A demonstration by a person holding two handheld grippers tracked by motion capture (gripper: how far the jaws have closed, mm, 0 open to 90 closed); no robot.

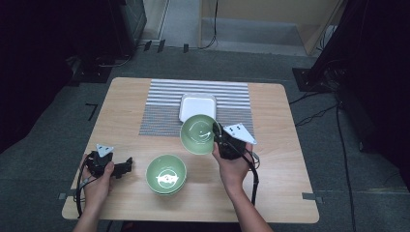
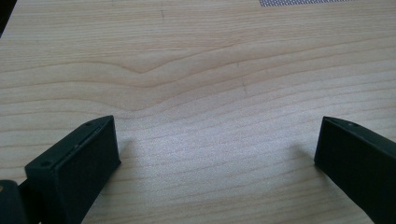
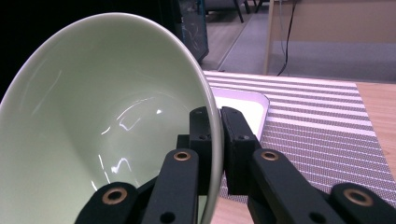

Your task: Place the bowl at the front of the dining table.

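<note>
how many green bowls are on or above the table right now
2. One green bowl is held by its rim in the right tool, near the white tray. The other bowl sits on the table's near side; it may be a stack.

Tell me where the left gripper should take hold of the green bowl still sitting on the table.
Probably by the rim. The bowl stands upright with its mouth open, and its walls flare, so one jaw can drop inside and one outside. Come from its left side, from above: the open left gripper rests right beside it there.
</note>
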